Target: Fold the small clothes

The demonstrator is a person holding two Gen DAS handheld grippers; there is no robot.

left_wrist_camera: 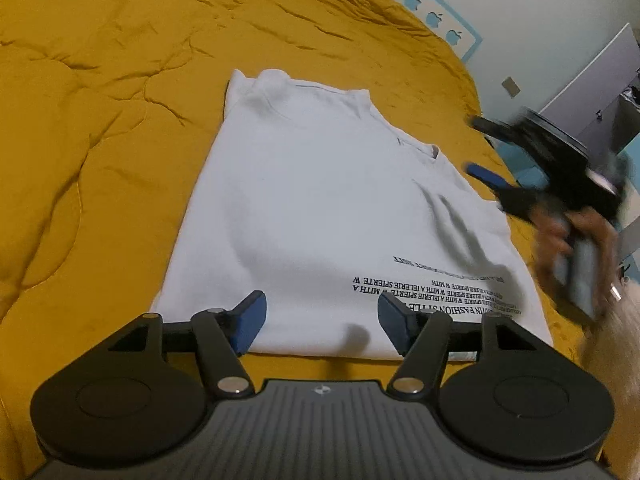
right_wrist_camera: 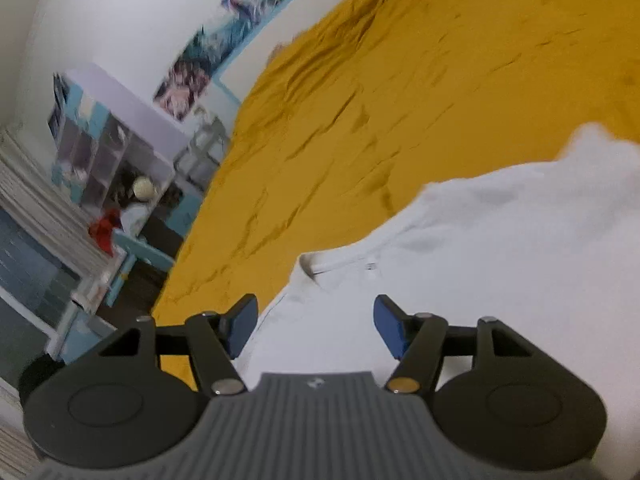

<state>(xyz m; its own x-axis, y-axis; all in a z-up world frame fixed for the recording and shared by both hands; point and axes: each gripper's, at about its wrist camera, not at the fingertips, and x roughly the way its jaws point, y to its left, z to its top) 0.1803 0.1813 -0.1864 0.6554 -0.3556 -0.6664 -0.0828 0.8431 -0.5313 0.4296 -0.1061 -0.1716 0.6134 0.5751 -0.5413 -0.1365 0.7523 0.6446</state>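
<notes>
A white T-shirt with black printed text lies folded into a long strip on the mustard quilt. My left gripper is open and empty, just above the shirt's near edge. My right gripper shows blurred at the shirt's right side near the collar, its jaws apart. In the right wrist view my right gripper is open and empty over the shirt, close to the collar and the shirt's edge.
The quilt covers the whole bed. The bed's edge drops to the floor at the left, with shelves and a red object beyond. A white wall with blue decals stands behind.
</notes>
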